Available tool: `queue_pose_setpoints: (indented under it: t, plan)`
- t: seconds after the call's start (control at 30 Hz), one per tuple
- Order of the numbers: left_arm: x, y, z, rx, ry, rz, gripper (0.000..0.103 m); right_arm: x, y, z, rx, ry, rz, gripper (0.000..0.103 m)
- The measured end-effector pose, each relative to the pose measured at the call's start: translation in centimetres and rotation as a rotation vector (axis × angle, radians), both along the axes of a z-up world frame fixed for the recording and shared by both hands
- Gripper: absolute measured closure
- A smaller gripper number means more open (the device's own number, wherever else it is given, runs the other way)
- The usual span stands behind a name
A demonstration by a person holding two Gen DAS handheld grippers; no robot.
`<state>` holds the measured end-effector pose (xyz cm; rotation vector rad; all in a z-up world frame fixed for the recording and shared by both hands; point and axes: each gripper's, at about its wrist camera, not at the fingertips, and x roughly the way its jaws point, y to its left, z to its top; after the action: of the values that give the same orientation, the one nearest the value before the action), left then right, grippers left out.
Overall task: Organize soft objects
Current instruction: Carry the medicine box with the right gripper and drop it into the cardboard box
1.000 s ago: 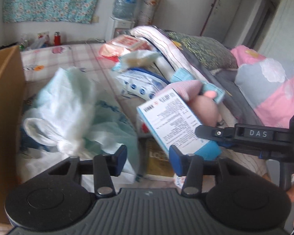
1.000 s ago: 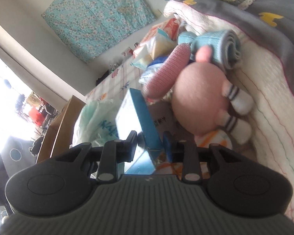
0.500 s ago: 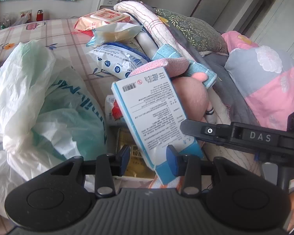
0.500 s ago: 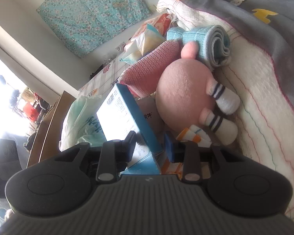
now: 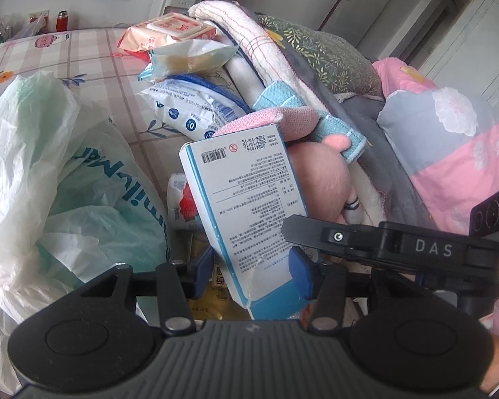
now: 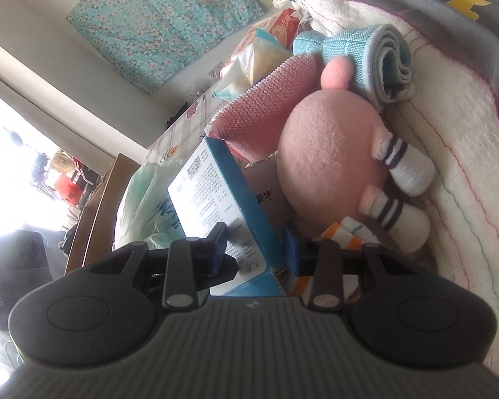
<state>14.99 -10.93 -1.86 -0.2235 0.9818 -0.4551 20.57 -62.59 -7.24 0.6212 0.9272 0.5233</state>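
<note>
Looking through the left wrist camera, the blue and white box (image 5: pixel 246 212) stands tilted between the two blue pads of the left gripper (image 5: pixel 251 266), which squeeze its low end. The right gripper (image 5: pixel 382 246) reaches in from the side at that same end. A pink plush toy (image 5: pixel 319 179) lies just behind the box, and a green plastic bag (image 5: pixel 93 193) sits beside it. From the right wrist camera, the right gripper (image 6: pixel 254 249) also pinches the box (image 6: pixel 216 193) by its bottom corner. A good handover likely means one gripper lets go slowly, so the box does not tip onto the plush toy (image 6: pixel 332 163).
</note>
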Motion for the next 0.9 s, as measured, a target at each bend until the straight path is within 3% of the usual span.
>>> queue_pose_setpoints:
  t: [0.27,0.53,0.7,0.9]
  plan:
    - [-2.3,1.2,3.5,-0.004,-0.102,-0.002,0.052,-1.5,0.5,2.8,0.017,-0.059,-0.012,0.069]
    - [-5.5,5.0,8.3,0.001,-0.237,0.062,0.049,-2.8,3.9,8.0,0.04,-0.157,0.039,0.069]
    - [-7.1,10.6,11.3,0.033,-0.296,0.187,0.049,-2.6,10.0,11.4,0.075,-0.23,0.144,0.069]
    - [-8.2,19.8,13.2,0.08,-0.314,0.398,0.049,-1.7,21.9,14.3,0.131,-0.247,0.332,0.069]
